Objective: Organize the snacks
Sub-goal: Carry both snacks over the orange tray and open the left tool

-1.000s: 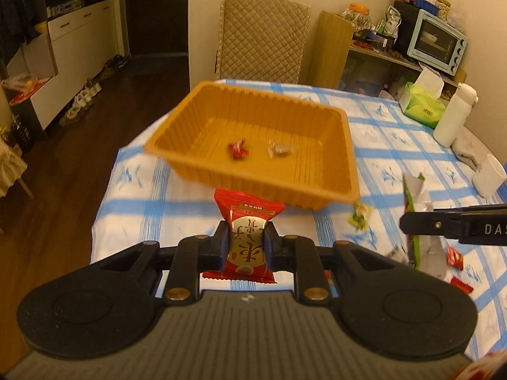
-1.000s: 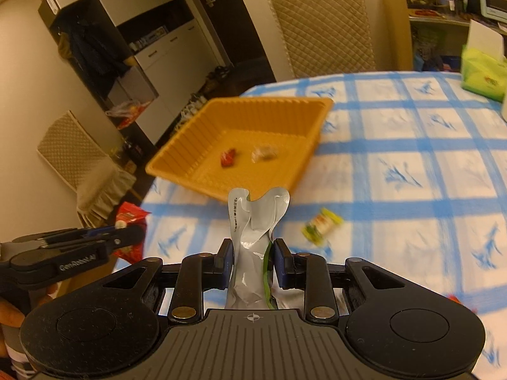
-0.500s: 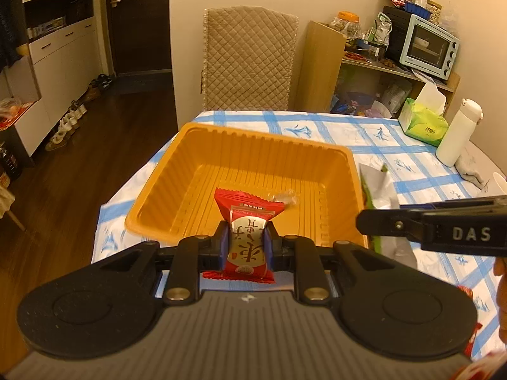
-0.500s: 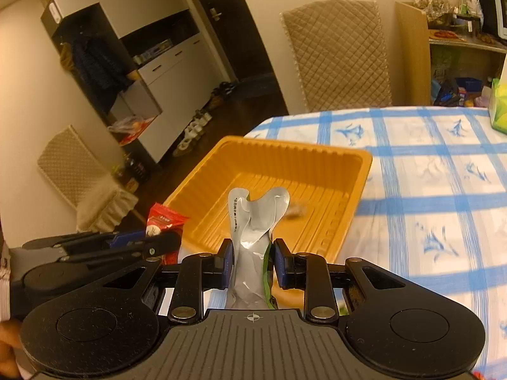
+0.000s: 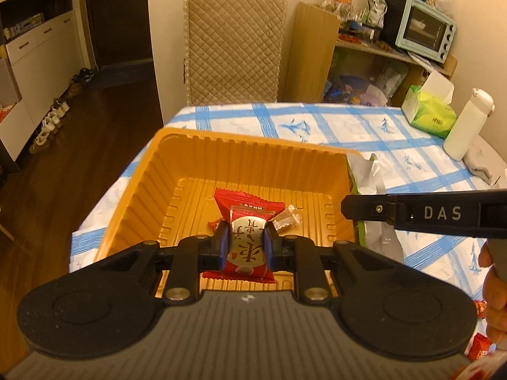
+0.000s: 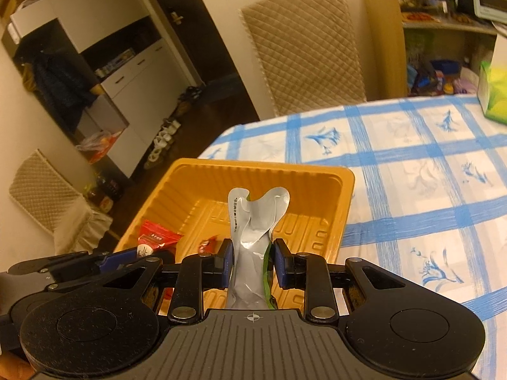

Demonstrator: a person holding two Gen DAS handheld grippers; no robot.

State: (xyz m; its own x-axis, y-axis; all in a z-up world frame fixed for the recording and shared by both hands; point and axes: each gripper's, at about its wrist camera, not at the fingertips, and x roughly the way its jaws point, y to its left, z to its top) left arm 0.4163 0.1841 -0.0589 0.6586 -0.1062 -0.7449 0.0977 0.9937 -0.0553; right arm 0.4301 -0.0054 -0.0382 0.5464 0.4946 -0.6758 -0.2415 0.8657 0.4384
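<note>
Trouble, as we judge it, lies mostly in the release. Our left gripper has its fingers clamped on a red snack packet held over the floor of the orange tray, and our right gripper has its fingers closed on a crumpled silver pouch with a green edge, also above the tray near its front wall. Both grippers crowd the same tray, so we could knock one against the other as we let go. The pouch is light and stiff; it may spring out over the tray's low wall, or cling to a finger. Pressing down on the thin ribbed wall could tip the tray, which sits close to the worktop's edge.

In the tray already lie a small red candy and a clear-wrapped sweet. The tray rests on a worktop covered by a white cloth with a blue check. Beyond the tray stands a quilted chair; farther off to the tray's right are a green tissue box, a white bottle and a pale blue toaster oven on a shelf.
</note>
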